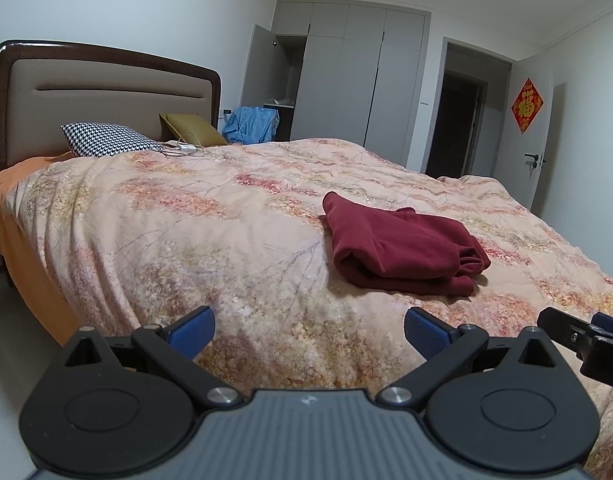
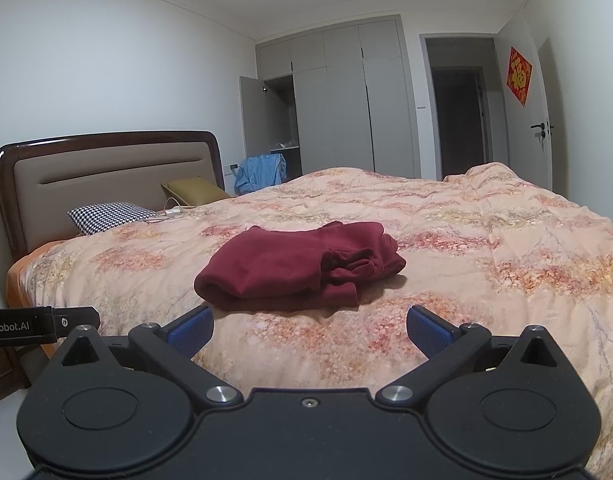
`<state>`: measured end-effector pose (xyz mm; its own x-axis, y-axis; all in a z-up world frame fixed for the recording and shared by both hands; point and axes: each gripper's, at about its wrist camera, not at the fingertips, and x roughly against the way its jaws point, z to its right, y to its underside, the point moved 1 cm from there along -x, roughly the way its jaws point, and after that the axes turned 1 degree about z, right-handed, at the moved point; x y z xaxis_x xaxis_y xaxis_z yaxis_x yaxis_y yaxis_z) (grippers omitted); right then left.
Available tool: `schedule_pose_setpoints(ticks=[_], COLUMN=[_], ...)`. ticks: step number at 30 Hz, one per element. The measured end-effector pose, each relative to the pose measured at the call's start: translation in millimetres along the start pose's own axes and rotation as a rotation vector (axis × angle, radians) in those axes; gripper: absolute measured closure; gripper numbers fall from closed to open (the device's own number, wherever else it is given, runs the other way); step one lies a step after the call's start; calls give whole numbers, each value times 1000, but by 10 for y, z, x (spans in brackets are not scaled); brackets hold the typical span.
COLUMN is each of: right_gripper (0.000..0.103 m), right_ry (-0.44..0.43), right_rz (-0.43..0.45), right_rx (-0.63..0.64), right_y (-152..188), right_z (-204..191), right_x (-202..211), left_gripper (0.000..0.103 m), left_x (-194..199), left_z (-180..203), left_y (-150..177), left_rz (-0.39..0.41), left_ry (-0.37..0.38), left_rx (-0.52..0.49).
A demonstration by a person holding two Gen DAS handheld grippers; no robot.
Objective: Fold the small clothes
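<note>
Jaws on both the left gripper (image 1: pixel 309 330) and right gripper (image 2: pixel 309 330) were spread wide, empty, so the garment (image 2: pixel 302 264) probably should've been pinched by its loose edge.

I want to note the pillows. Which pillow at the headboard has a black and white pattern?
The checked pillow, lying nearer the bed's orange edge. The other, the olive pillow, is plain and sits toward the wardrobe side.

Right tool (image 2: pixel 309 330) spread wide, empty – maroon garment (image 2: pixel 302 266) folded on quilt (image 2: pixel 486 240)
</note>
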<state>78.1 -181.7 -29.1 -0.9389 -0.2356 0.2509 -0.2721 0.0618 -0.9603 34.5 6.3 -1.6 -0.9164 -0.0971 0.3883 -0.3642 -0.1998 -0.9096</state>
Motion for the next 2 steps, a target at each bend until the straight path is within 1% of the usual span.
schedule_pose_setpoints(ticks=[2], right_gripper=[1], right_ry=[0], right_rz=[-2], right_rx=[-2], right_y=[5], right_z=[2], right_x=[-5], left_gripper=[0], left_x=[-16], left_z=[-7], left_y=[5], left_rz=[-7], left_ry=[-4], left_rx=[2])
